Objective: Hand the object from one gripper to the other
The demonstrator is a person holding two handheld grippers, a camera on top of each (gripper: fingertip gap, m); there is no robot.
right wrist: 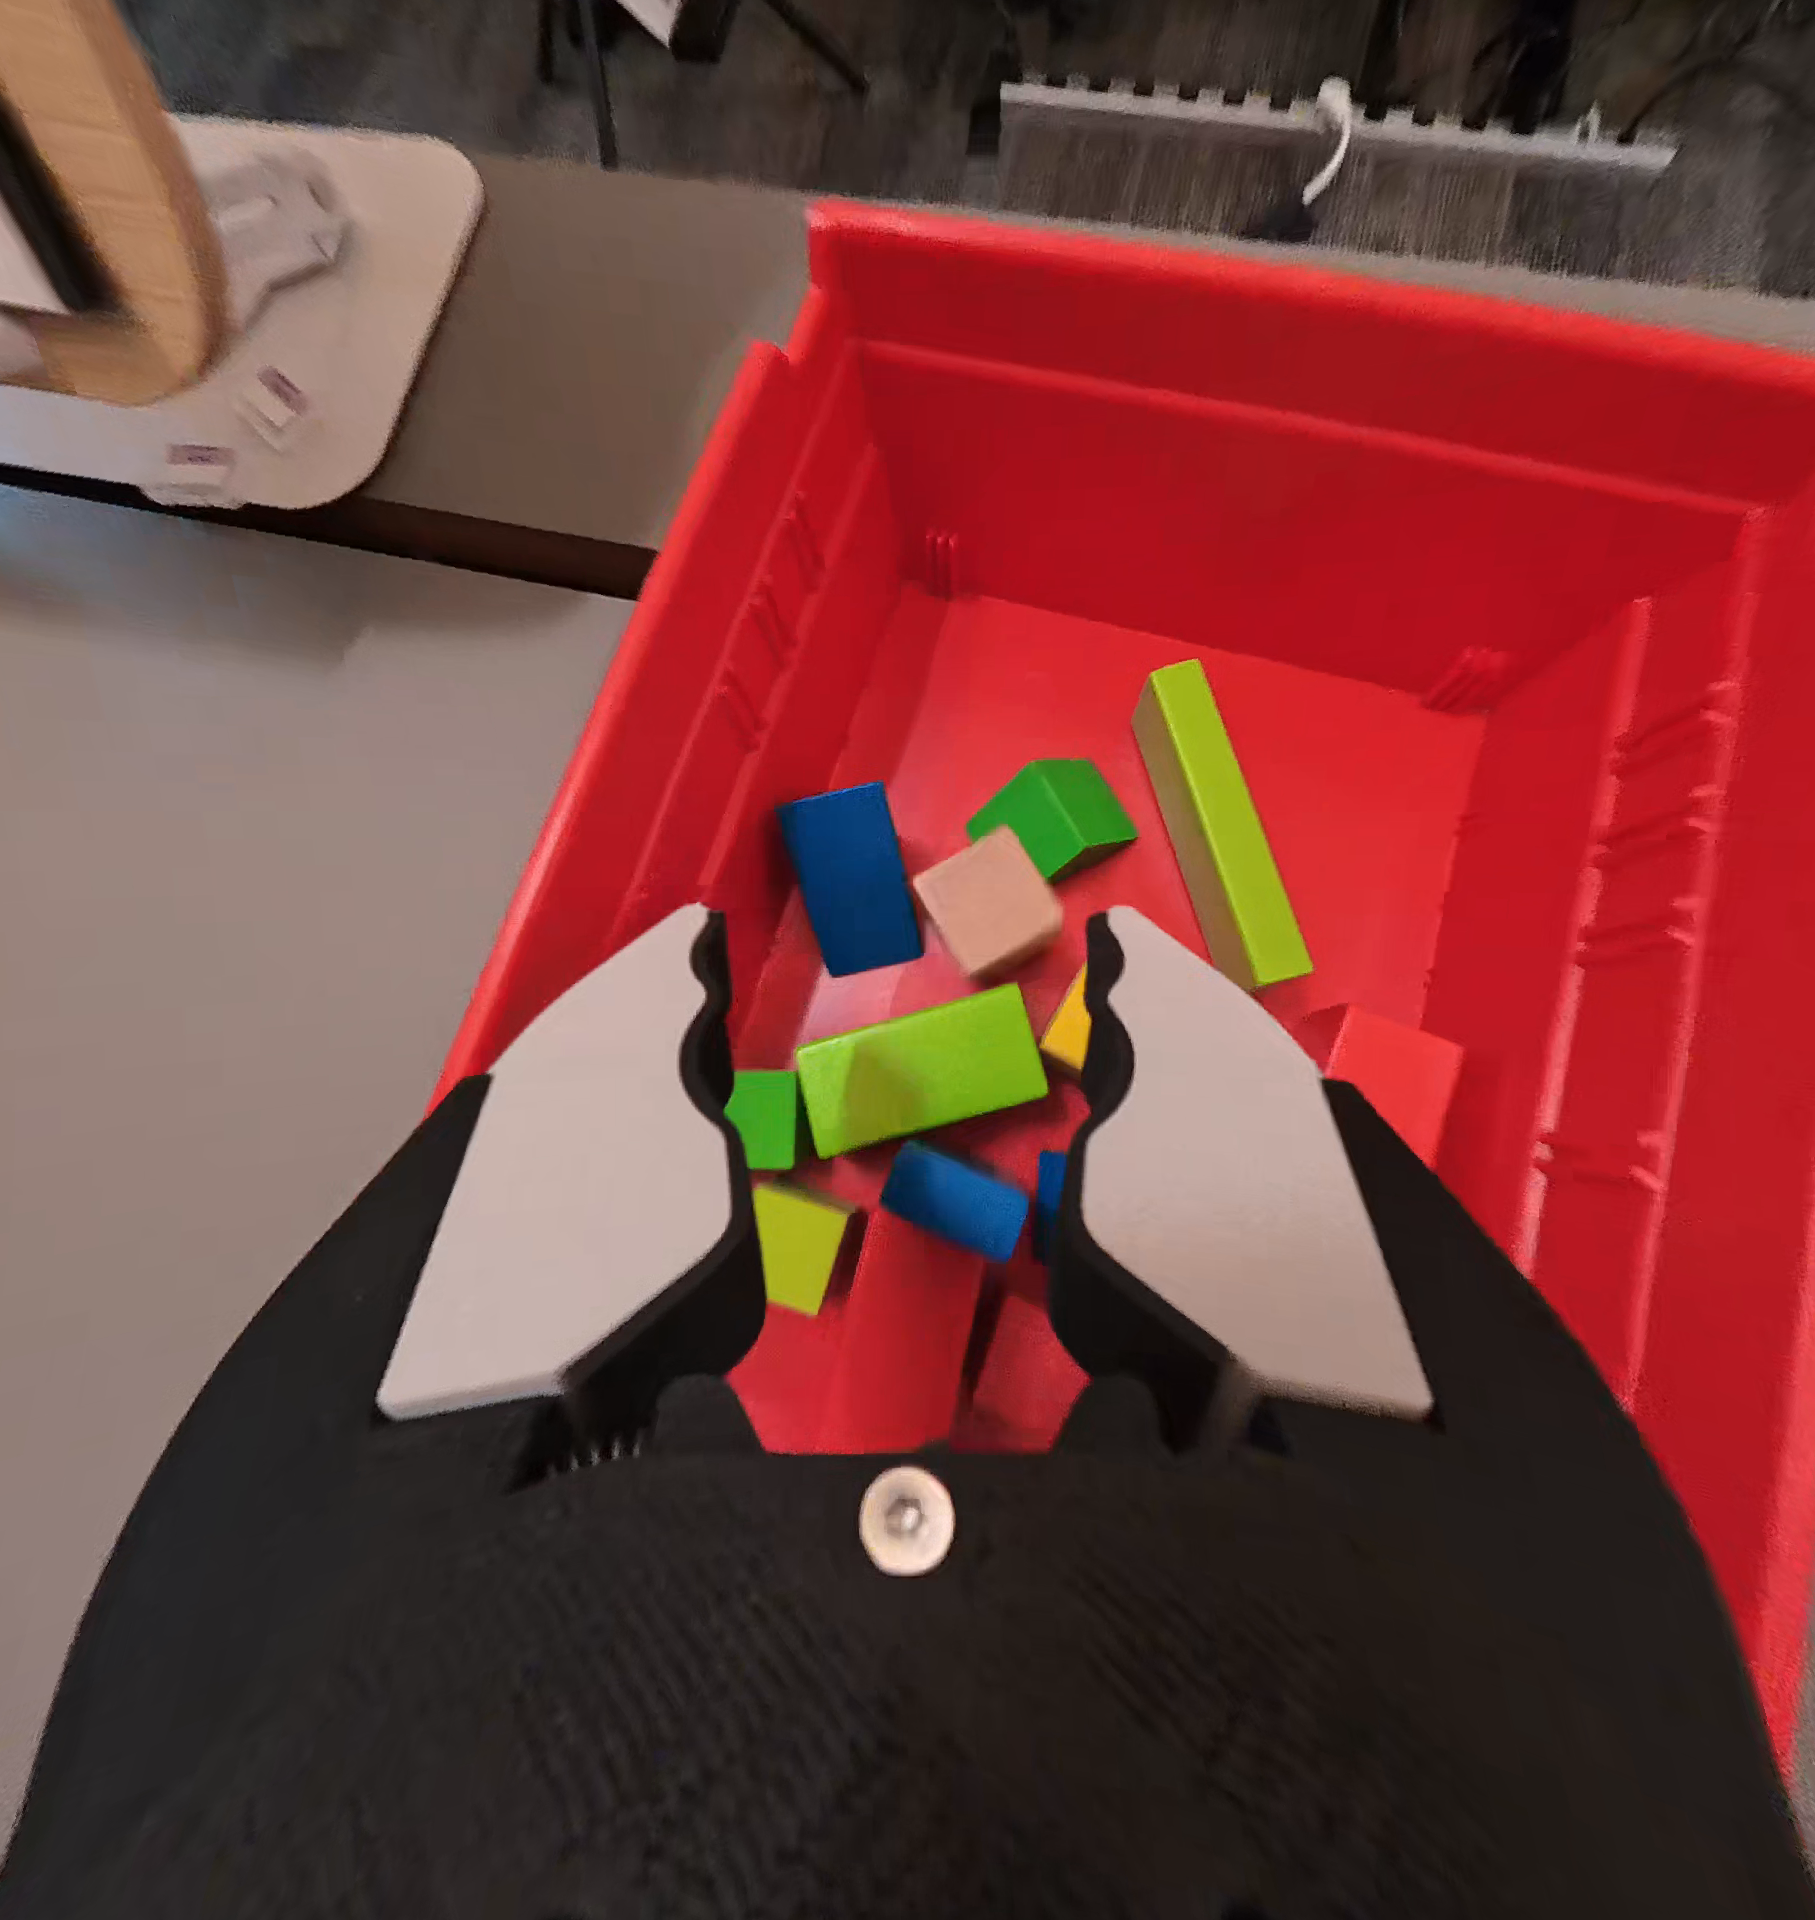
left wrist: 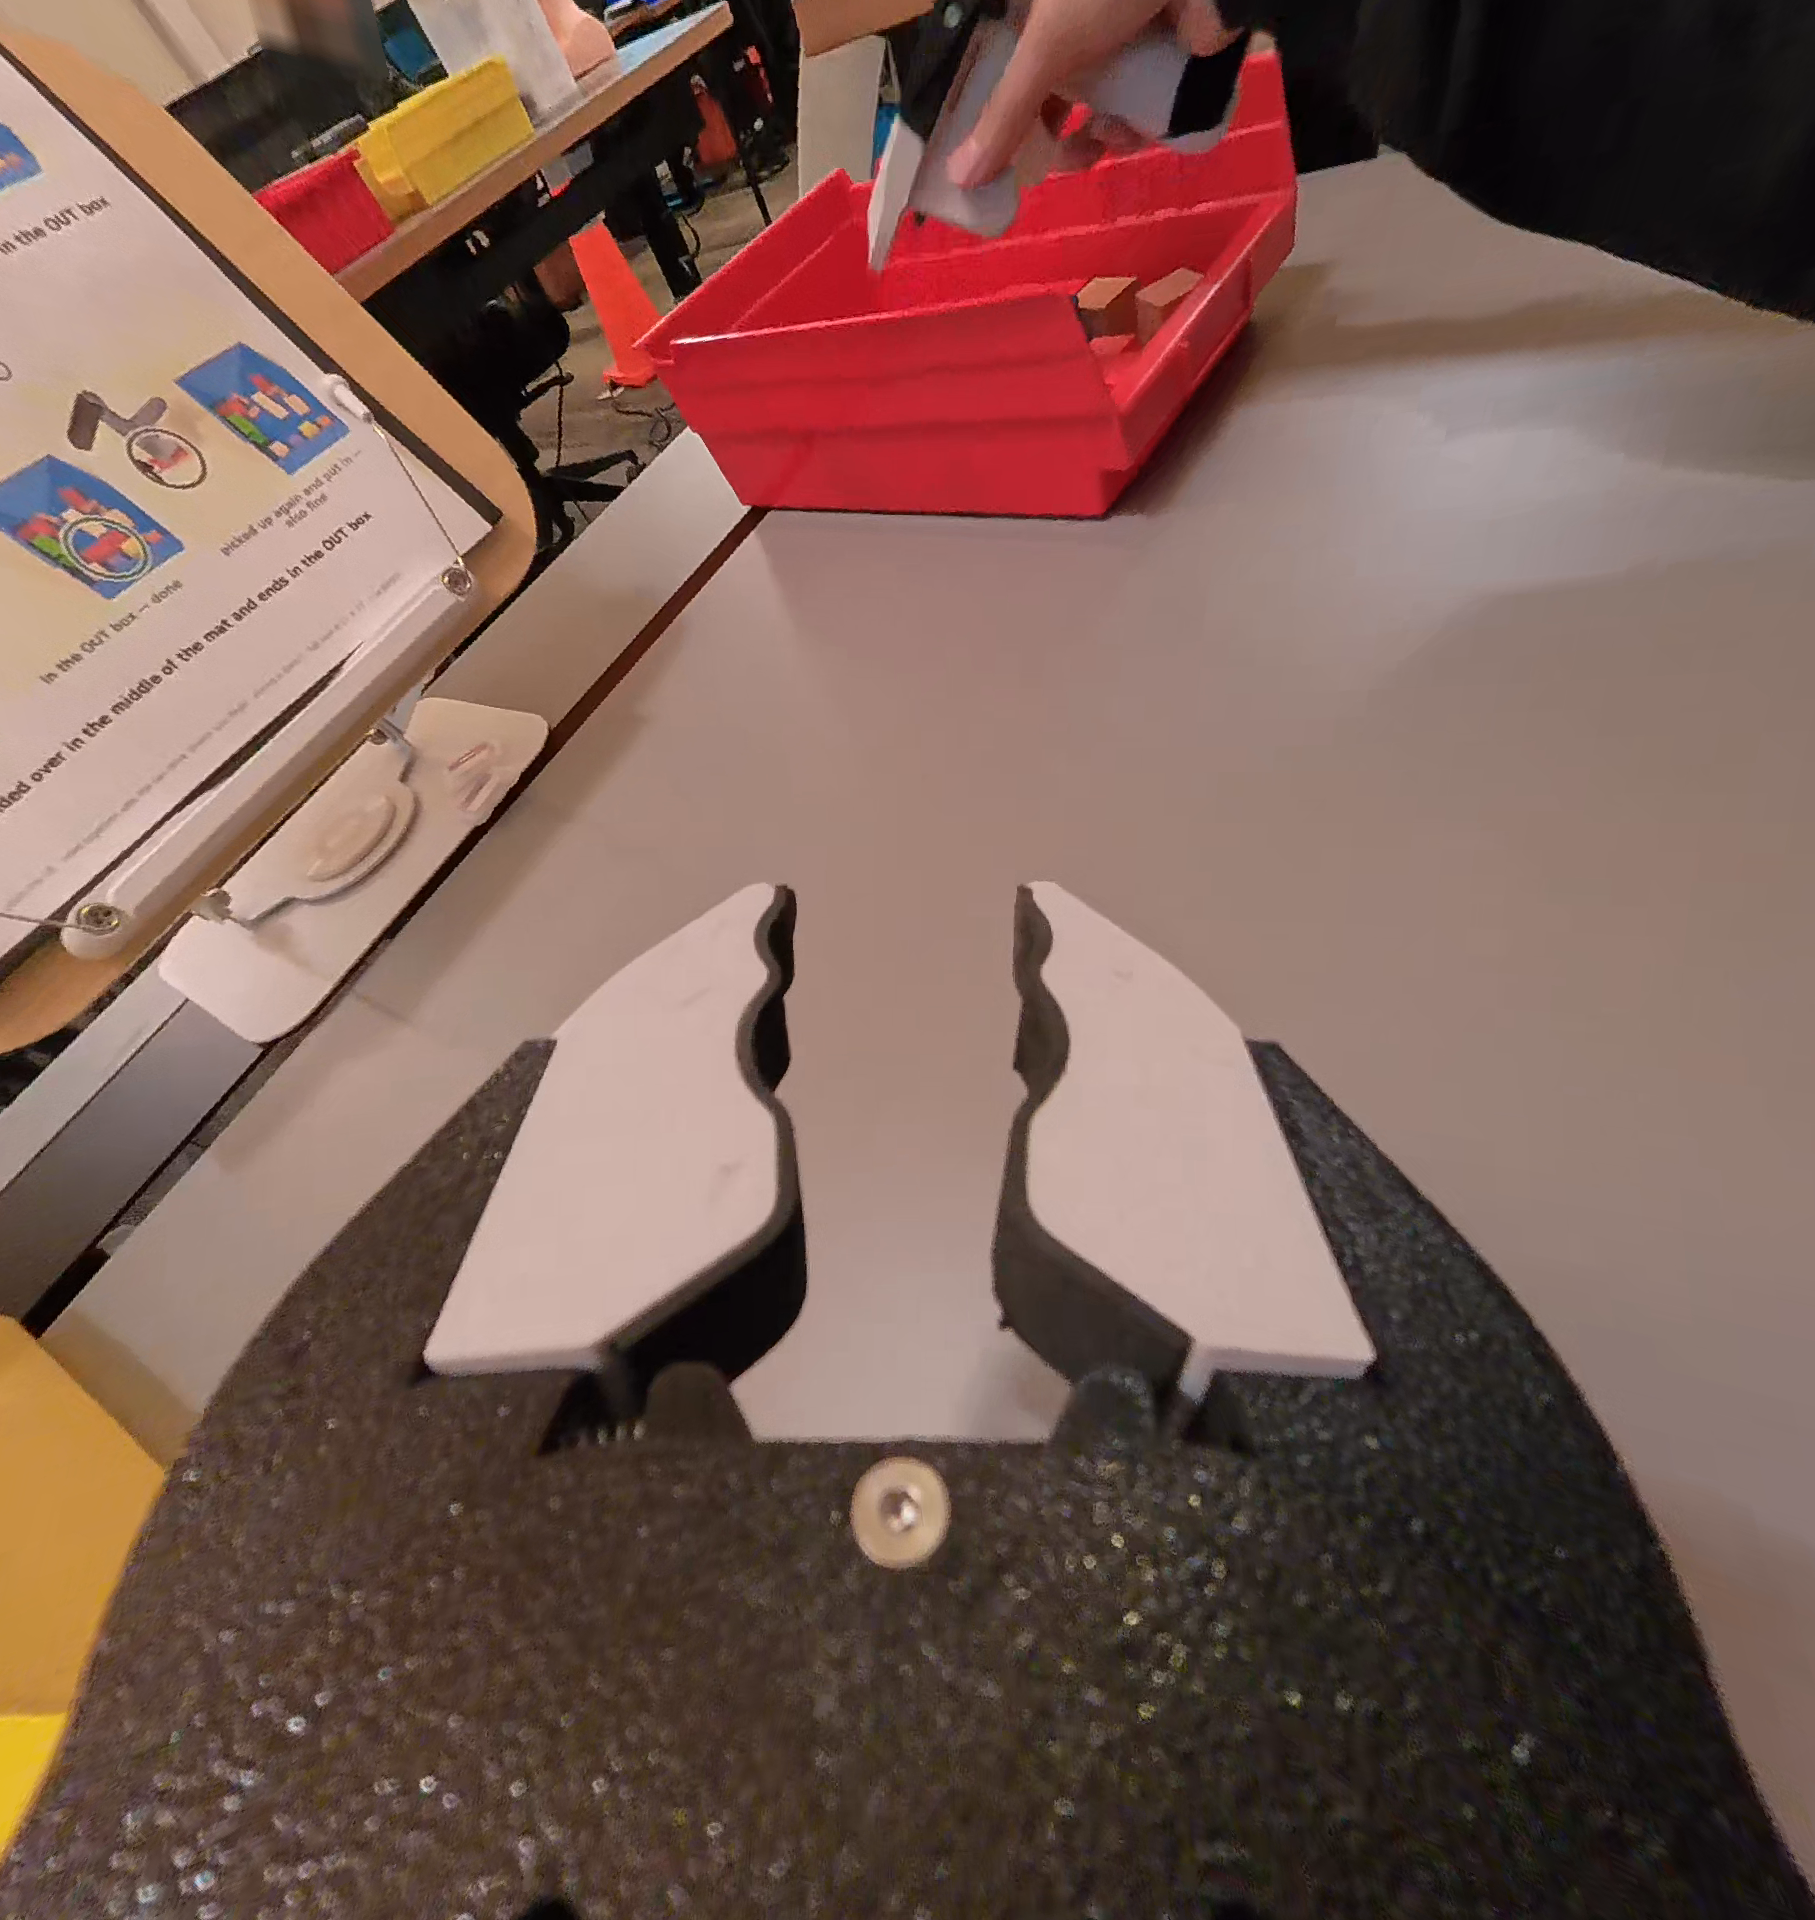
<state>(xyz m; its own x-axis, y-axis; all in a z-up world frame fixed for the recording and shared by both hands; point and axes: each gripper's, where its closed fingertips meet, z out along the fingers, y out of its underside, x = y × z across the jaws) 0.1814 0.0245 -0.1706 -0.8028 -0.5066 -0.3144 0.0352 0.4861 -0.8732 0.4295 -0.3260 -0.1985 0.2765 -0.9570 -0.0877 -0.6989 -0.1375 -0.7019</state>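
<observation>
Blocks lie loose in the red bin [right wrist: 1298, 499], and I have the right gripper [right wrist: 908, 997] above them, fingers apart and holding nothing. The left gripper [left wrist: 903, 977] waits over the grey table [left wrist: 1402, 727], well apart from the bin, also spread and empty. I think the step is to choose one block. I would aim for the light green block [right wrist: 918, 1070] between the fingers and clamp its narrow sides, away from its neighbours. I count three blue blocks, five green, one beige, one yellow and one red.

Bare table [left wrist: 1194, 727] before red bin [left wrist: 934, 416]
</observation>
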